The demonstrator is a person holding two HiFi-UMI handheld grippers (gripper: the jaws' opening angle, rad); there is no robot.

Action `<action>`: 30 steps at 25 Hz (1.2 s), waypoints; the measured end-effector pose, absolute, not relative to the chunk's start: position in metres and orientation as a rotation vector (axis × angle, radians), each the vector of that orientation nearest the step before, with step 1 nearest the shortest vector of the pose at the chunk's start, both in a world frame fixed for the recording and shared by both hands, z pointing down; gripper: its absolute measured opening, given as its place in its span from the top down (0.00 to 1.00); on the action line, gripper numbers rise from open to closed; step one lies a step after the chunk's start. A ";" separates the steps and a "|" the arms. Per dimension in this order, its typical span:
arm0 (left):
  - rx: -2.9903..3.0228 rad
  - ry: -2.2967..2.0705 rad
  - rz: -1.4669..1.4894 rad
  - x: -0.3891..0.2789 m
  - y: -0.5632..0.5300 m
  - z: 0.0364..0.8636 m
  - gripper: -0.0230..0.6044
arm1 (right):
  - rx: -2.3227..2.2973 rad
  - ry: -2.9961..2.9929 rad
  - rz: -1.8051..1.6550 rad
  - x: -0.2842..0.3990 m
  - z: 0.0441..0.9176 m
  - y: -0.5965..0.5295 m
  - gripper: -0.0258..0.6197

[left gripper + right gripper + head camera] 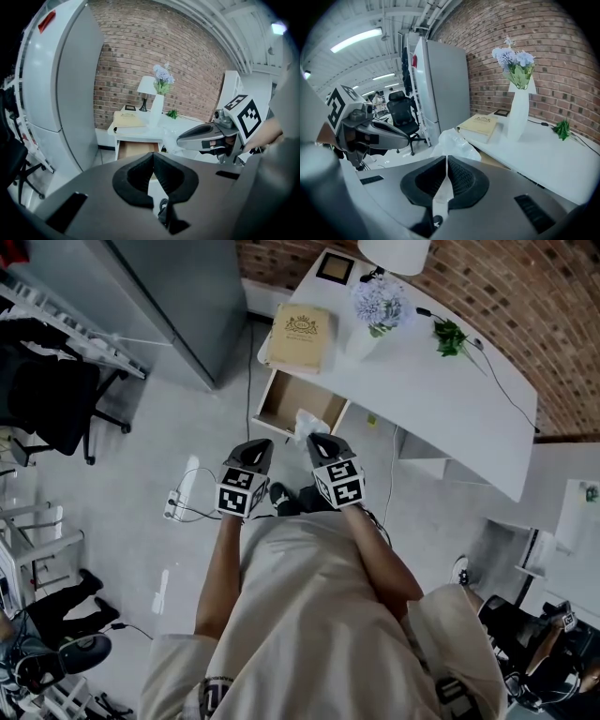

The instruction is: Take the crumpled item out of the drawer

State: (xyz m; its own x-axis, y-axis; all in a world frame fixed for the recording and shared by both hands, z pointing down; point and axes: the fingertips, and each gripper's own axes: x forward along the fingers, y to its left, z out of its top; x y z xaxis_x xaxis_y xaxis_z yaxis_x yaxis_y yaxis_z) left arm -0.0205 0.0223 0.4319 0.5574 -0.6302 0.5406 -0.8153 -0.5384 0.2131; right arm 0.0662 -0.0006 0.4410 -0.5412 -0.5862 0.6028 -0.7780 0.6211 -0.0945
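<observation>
The crumpled item is a white, translucent plastic wad [309, 425]. My right gripper [318, 440] is shut on it, and it hangs just above the front edge of the open drawer [281, 399]. In the right gripper view the plastic [454, 142] bulges out past the pinched pads of my right gripper [446, 161], with a thin strip caught between them. My left gripper [259, 447] hangs beside it on the left, shut with nothing in it. In the left gripper view the pads of my left gripper [153, 157] meet, and the drawer [137, 149] shows beyond them.
The white desk [441, 399] carries a tan book [300, 337], a vase of flowers [377, 307], a lamp [395, 253] and a small plant [450, 337]. A grey cabinet [178, 296] stands at the left, with a black chair [47, 404]. Cables lie on the floor [183, 502].
</observation>
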 end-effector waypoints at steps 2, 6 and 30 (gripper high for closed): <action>2.357 -1.160 0.568 -0.018 0.023 0.432 0.94 | 1.070 -2.315 0.487 0.068 0.442 0.000 0.90; 2.355 -1.151 0.583 -0.020 0.023 0.434 0.94 | 1.071 -2.314 0.489 0.067 0.443 -0.002 0.90; 2.347 -1.161 0.577 -0.022 0.030 0.436 0.94 | 1.098 -2.309 0.508 0.069 0.442 0.003 0.91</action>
